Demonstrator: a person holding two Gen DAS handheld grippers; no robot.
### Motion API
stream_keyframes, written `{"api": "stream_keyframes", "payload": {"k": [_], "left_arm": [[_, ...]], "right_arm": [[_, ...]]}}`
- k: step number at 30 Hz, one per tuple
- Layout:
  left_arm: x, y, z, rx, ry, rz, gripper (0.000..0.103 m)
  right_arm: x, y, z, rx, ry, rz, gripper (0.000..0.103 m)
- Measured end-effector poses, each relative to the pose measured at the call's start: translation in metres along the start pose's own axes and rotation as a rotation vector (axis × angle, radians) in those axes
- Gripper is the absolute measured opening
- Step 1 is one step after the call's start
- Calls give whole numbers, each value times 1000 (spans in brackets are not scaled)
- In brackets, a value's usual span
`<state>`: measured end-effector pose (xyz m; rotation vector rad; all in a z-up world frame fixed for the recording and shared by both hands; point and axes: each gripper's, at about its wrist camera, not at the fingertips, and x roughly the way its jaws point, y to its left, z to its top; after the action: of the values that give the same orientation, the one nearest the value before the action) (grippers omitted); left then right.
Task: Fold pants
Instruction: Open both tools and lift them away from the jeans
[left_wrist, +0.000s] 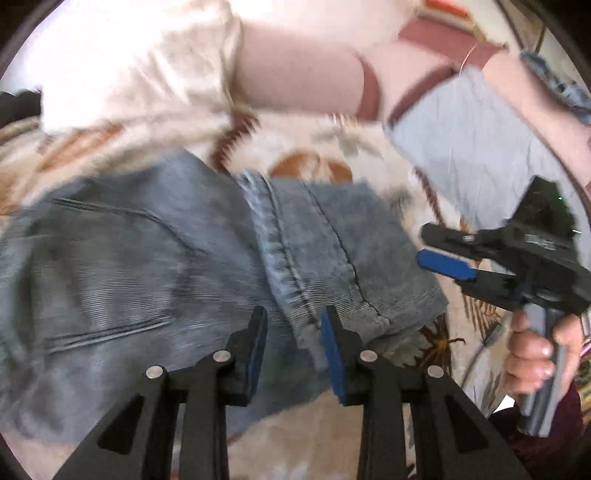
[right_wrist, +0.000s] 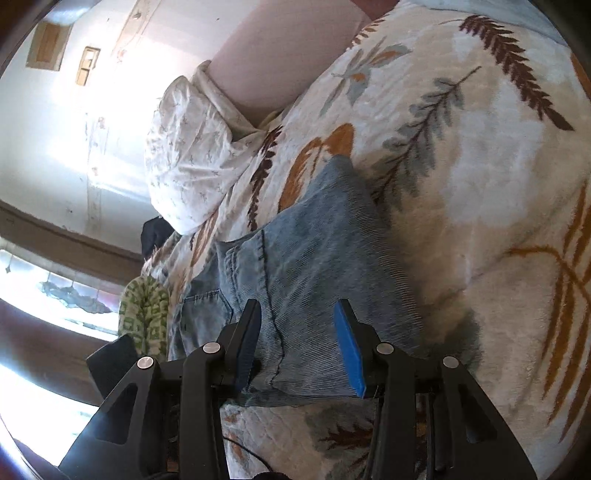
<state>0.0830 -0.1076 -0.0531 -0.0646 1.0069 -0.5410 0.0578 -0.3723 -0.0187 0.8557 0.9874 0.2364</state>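
- Left wrist view: the left gripper (left_wrist: 293, 325) hangs over the folded pants (left_wrist: 155, 280), blue denim lying on a leaf-patterned blanket (left_wrist: 314, 162). Its jaws stand apart with a gap between the blue pads, and no cloth is pinched between them; a seam of the denim runs below the gap.
- Same view, right side: the right gripper (left_wrist: 439, 251) reaches in beside the folded edge of the pants, held by a hand (left_wrist: 532, 354) on its grey handle. Only one blue pad shows clearly (the picture is blurred), and I cannot tell from here how its jaws stand.
- Right wrist view: the right gripper (right_wrist: 297, 343) hovers at the near edge of the pants (right_wrist: 314, 251), which stretch away across the blanket (right_wrist: 480, 184). Its jaws are apart, the denim edge lying below and between them, with neither pad pressing on it.
- Further off, a white pillow (right_wrist: 188, 155) rests at the head of the bed, and a green patterned cloth (right_wrist: 144, 314) hangs just left of the pants.
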Motion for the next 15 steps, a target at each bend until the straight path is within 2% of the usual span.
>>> {"api": "stream_keyframes", "payload": {"k": [3,5,8,9,11,13,15], "left_arm": [[-49,19,-20,-25,-126,98,34],[-81,38,-38,-98,-215,164,34],[-123,74,-62,-230,-338,315,38],[-135,89,-70,-292,-372,361,40],[-152,116,-83,-419,-440,427,59],[-155,137,-92,-525,-467,472,63],[-149,149,-97,-571,-479,471,66]], "right_arm": [[4,15,-3,-61,-17,-3,41],[8,24,-6,-104,-20,-6,41],[16,41,-15,-197,-23,-48,41],[20,46,-20,-232,-18,-60,41],[25,56,-27,-281,-4,-63,41],[30,72,-37,-344,-6,-78,41],[42,91,-46,-377,30,-60,41]]}}
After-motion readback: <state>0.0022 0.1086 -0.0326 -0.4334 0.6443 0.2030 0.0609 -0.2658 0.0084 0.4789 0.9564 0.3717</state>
